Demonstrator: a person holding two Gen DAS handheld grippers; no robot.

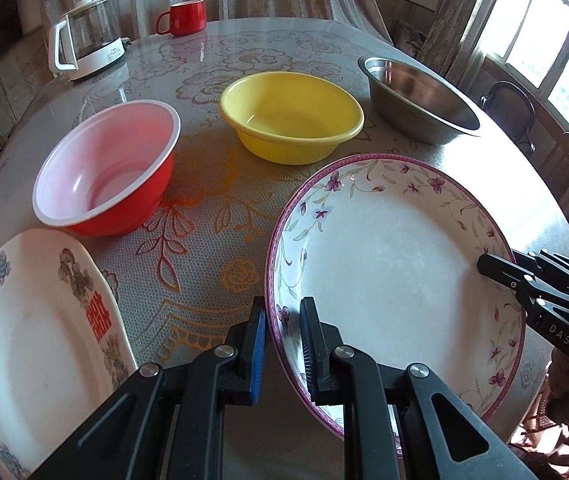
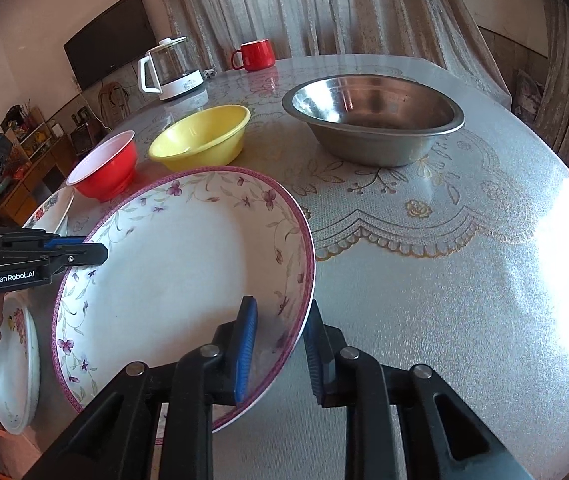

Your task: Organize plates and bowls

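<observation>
A white plate with a purple floral rim point(image 1: 396, 272) point(image 2: 180, 276) is held tilted above the table by both grippers. My left gripper point(image 1: 282, 344) is shut on its left rim; it shows in the right wrist view point(image 2: 84, 254). My right gripper point(image 2: 280, 344) is shut on its right rim; it shows in the left wrist view point(image 1: 496, 276). A red bowl point(image 1: 108, 168) point(image 2: 106, 170), a yellow bowl point(image 1: 292, 116) point(image 2: 202, 138) and a steel bowl point(image 1: 420, 96) point(image 2: 376, 120) stand beyond. A white plate with red characters point(image 1: 40, 340) point(image 2: 50, 210) lies at the left.
A glass kettle point(image 1: 84, 38) point(image 2: 174, 70) and a red mug point(image 1: 184, 18) point(image 2: 254, 56) stand at the far edge of the lace-covered round table point(image 1: 212, 240) point(image 2: 444, 260). Another floral plate point(image 2: 18, 364) shows low at the left. Chairs point(image 1: 512, 116) stand right of the table.
</observation>
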